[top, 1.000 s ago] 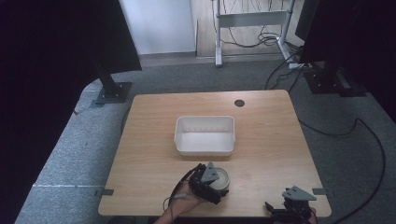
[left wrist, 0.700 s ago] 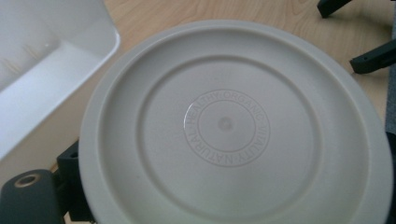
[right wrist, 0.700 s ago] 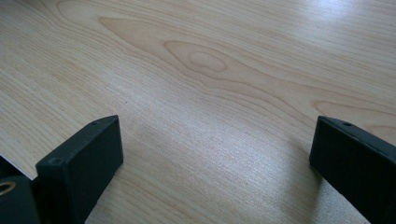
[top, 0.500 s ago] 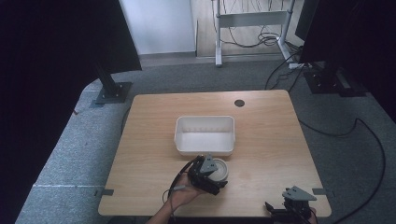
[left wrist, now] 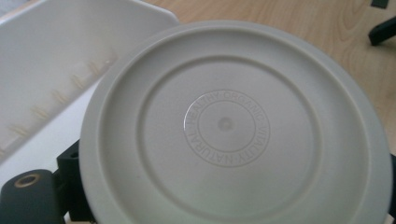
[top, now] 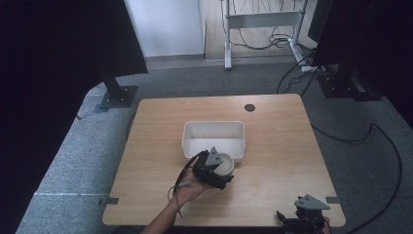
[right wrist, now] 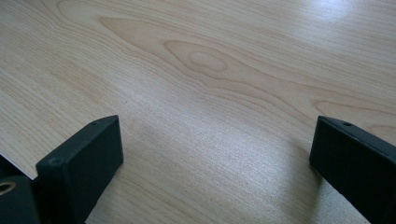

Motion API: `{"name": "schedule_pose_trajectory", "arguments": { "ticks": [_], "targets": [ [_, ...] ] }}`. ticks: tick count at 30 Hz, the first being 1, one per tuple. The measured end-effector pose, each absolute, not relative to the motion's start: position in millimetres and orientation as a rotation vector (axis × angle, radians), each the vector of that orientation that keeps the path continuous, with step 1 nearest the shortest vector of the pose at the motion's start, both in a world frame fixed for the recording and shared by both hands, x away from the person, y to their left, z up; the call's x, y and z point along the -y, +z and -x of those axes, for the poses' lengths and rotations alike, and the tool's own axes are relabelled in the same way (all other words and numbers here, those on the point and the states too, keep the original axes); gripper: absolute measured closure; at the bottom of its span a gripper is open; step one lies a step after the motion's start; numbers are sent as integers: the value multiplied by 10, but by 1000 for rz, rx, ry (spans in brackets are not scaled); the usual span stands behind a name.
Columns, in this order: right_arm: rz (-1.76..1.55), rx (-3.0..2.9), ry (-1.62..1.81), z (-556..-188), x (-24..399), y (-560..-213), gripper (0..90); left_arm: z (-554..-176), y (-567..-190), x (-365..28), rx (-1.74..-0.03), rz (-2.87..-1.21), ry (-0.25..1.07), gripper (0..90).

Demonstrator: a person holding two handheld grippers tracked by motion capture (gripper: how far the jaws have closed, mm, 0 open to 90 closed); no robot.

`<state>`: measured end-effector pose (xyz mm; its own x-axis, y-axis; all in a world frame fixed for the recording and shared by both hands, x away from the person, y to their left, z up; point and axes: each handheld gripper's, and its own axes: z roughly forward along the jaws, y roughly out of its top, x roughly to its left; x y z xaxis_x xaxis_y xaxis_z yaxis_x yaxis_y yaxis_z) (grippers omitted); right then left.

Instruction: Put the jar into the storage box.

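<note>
My left gripper (top: 214, 171) carries a round grey-white lid (left wrist: 233, 126), its rim clamped between the jaws; the embossed ring of lettering at the lid's centre faces the left gripper view's camera. In the high view the lid sits just near of the white tub (top: 213, 127), which stands at the middle of the wooden table (top: 272, 161), and it overlaps the tub's near wall. My right gripper (right wrist: 215, 154) rests low at the near right corner of the table, jaws spread wide with nothing between them.

The step, as I judge it, is delivery of the lid into the tub. To do it well I would carry the lid clear over the near wall, level it, lower it close to the floor, then release, so it neither catches the rim nor rolls.
</note>
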<state>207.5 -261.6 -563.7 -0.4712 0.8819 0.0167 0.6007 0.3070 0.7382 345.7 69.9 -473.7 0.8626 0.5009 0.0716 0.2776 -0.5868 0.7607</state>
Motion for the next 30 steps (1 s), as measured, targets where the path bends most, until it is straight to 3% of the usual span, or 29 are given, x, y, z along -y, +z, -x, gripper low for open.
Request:
{"name": "schedule_pose_trajectory", "arguments": {
  "ticks": [30],
  "targets": [
    [-1322, -2187, 980, -2070, 2617, -5639, 23, -4017, -4688, -676, -656, -2203, 446, 100]
  ]
}}
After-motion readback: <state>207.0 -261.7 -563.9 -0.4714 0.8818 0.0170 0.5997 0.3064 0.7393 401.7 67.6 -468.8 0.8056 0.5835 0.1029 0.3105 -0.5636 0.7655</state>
